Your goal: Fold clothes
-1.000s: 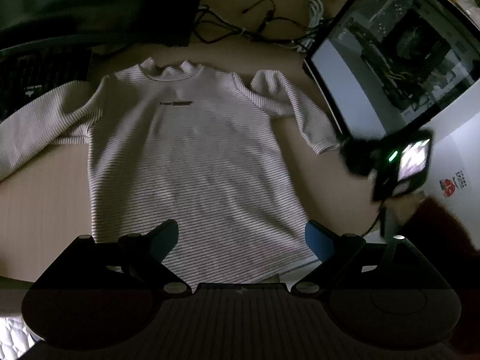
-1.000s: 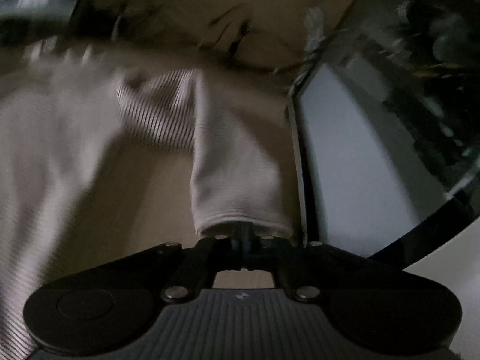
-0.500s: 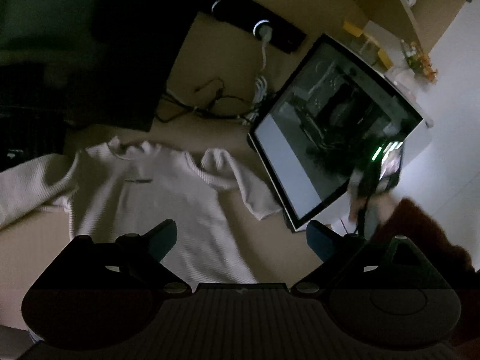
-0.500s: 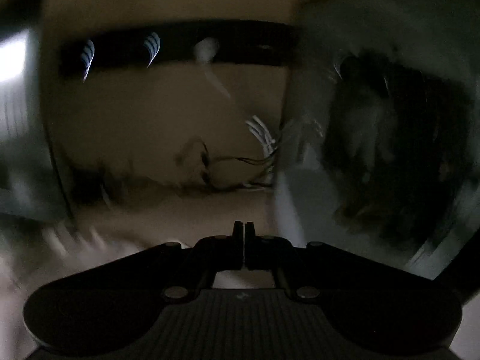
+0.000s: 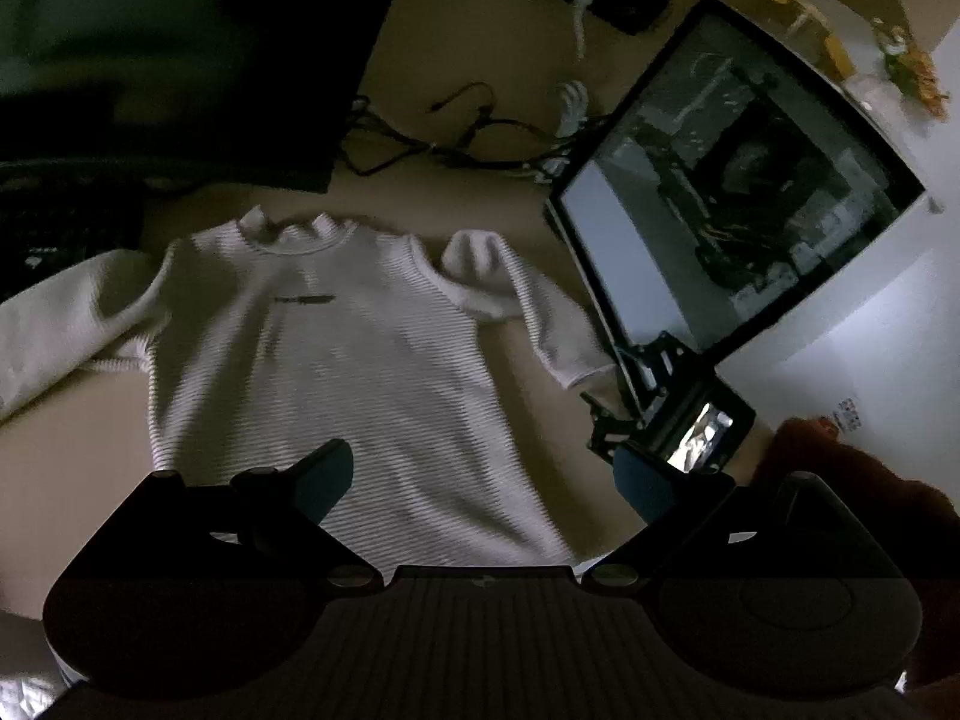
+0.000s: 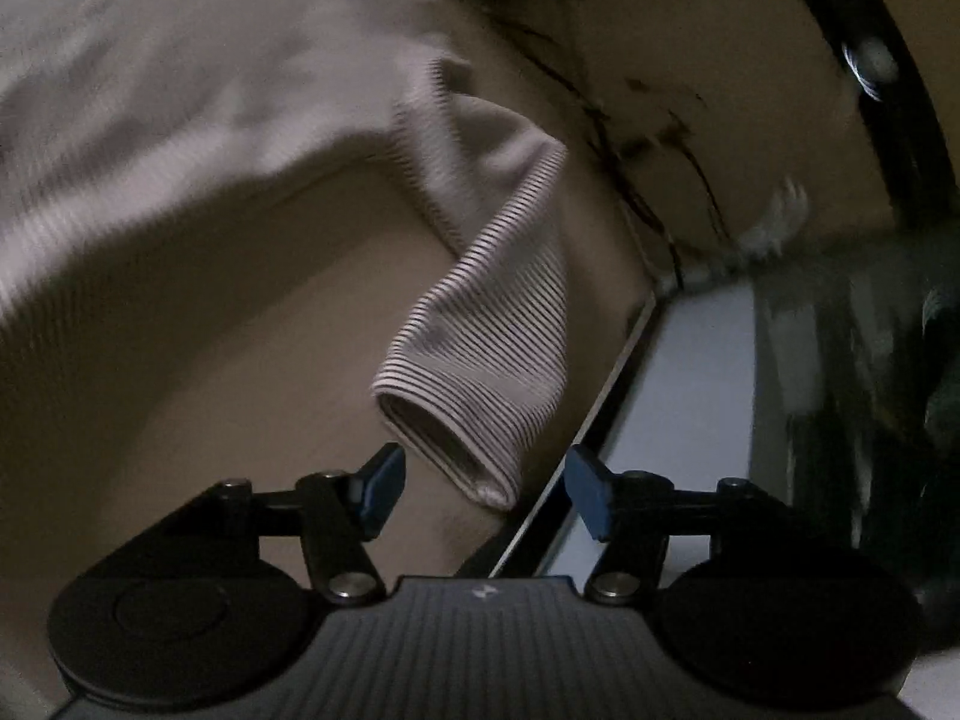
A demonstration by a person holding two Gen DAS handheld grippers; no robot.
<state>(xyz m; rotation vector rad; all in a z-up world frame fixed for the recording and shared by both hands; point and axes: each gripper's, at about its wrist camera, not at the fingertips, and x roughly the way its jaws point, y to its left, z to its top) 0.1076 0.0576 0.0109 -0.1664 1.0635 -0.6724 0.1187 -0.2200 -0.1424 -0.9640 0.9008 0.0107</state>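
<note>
Left gripper (image 5: 483,477): fingers wide apart, holding nothing; it hangs over the bottom part of the shirt (image 5: 336,372), as it did a second ago
Shirt: lies flat and face up on the tan floor (image 5: 66,456), neck far from us; no fold made yet
Right gripper (image 6: 480,489): it was pinched shut on the sleeve (image 6: 480,372) a second ago; now its fingers are apart and the cuff sits loose between them
What that means: the sleeve was let go, so it likely needs a fresh grab before folding it in
Edges: glass panel (image 6: 708,396) is just beside the cuff on the right; cables (image 5: 456,138) lie past the neck
Open room: bare floor left of the sleeve, toward the shirt body
</note>
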